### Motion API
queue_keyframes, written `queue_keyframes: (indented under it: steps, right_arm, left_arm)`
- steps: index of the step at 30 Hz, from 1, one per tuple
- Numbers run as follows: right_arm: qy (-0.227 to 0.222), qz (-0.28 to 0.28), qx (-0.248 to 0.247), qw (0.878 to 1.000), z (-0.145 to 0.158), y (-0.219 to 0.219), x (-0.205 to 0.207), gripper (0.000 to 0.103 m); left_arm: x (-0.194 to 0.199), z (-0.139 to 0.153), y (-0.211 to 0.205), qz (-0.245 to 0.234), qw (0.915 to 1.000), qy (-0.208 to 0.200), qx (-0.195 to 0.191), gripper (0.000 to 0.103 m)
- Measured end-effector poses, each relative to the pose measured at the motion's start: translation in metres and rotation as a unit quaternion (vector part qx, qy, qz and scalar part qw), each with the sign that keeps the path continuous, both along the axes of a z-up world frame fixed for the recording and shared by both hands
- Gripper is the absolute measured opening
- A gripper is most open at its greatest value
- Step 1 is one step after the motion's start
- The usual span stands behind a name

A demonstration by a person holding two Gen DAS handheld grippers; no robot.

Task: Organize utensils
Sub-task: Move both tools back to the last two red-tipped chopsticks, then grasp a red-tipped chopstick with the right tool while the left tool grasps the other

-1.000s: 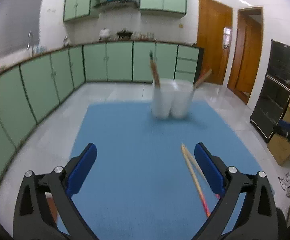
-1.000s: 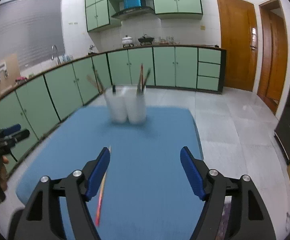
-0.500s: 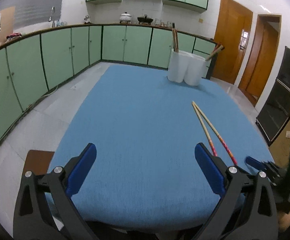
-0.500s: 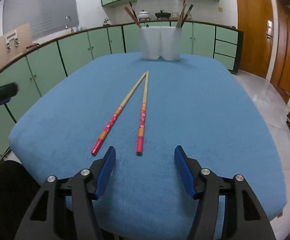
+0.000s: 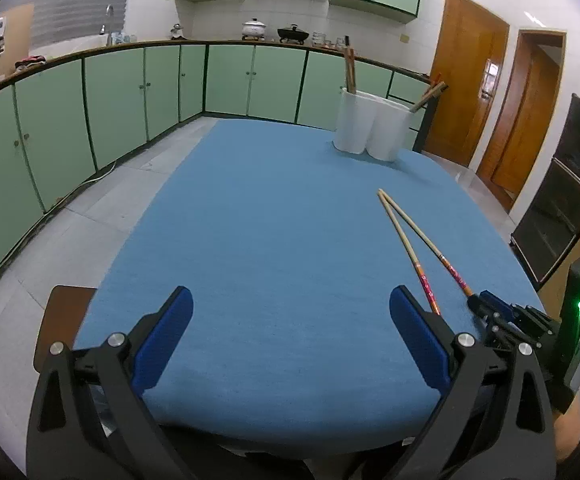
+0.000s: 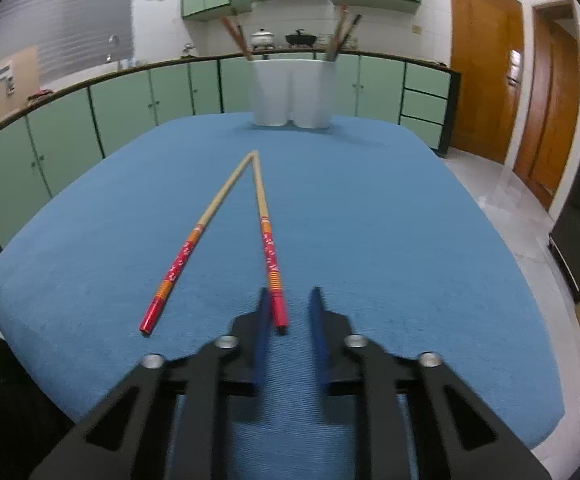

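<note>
Right gripper point(image 6: 289, 300) closing on a chopstick point(image 6: 268, 246)
Its red end sits between your narrowed fingers, not yet pinched — your left gripper point(image 5: 290, 308) gapes empty.

The left hand-held gripper point(image 5: 290, 322) hangs spread over blue cloth point(image 5: 274, 220) beside two chopsticks point(image 5: 408, 240).

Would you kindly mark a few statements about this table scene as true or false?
1. Two chopsticks lie on the blue cloth with their far tips touching. True.
2. The left gripper is shut. False: its jaws stand wide open with nothing between them.
3. The red end of the right chopstick lies between the jaws of the right gripper. True; the jaws have just been closing, and a gap shows beside one pad.
4. The white holder is empty. False: chopsticks stand in it.
</note>
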State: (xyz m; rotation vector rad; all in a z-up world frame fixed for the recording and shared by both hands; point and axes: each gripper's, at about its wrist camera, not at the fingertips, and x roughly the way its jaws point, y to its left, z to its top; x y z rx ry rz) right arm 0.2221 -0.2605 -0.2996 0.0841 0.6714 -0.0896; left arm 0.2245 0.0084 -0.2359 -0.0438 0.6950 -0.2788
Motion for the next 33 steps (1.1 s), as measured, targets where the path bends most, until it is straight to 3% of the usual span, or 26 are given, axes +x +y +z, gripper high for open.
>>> queue_keyframes:
  steps: [7,17,23,27,33]
  right_arm:
    - [0.013,-0.072,0.026,0.997,0.001,-0.042,-0.022,0.008]
    - [0.008,-0.069,0.035,0.997,-0.001,-0.058,-0.035,0.009]
    - [0.004,-0.065,0.047,0.997,-0.003,-0.063,-0.037,0.01]
    - [0.001,-0.063,0.046,0.997,-0.004,-0.062,-0.038,0.013]
    - [0.0,-0.059,0.037,0.998,-0.005,-0.057,-0.037,0.017]
  left_arm:
    - [-0.007,-0.012,-0.034,-0.023,0.9997,0.003,-0.001,0.096]
    - [-0.005,-0.043,-0.11,-0.068,0.9974,0.012,0.02,0.096]
    - [0.007,-0.061,-0.12,-0.049,0.9982,0.023,0.027,0.094]
    - [0.008,-0.067,-0.118,-0.041,0.9985,0.012,0.036,0.077]
    - [0.009,-0.064,-0.114,-0.05,0.9985,0.002,0.022,0.037]
